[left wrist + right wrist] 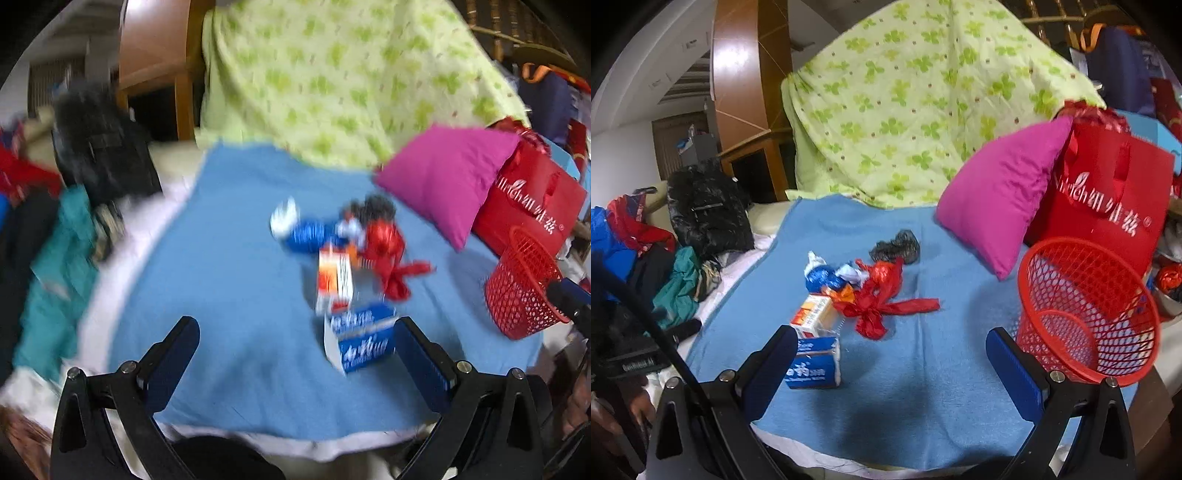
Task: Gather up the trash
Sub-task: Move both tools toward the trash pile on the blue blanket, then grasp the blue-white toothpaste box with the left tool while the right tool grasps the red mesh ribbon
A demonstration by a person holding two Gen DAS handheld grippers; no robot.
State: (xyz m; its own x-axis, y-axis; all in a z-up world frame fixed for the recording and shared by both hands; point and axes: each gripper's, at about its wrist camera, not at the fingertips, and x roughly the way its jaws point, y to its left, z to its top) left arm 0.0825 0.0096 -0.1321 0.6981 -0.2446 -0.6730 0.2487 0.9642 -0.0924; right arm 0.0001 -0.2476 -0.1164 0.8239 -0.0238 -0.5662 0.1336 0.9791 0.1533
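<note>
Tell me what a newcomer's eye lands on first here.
A heap of bright trash, led by a crumpled red plastic bag, lies mid blue blanket. A red mesh basket stands at the right, before a magenta pillow. Both tools are open, holding nothing.

On the red paper bag (1104, 199) at my right I read white lettering: Latin letters that look like "ch", the ones before them cut off by the pink pillow (993, 199), then Chinese characters and a small ® mark. The blue and white pack (814, 363) near my right-hand fingers bears white Chinese characters with a line of small print under them, too fine to make out. The orange and white carton (812, 314) behind it carries dark characters I cannot read. A black strap (635, 365) at lower left seems to say "GenRobot AI".
</note>
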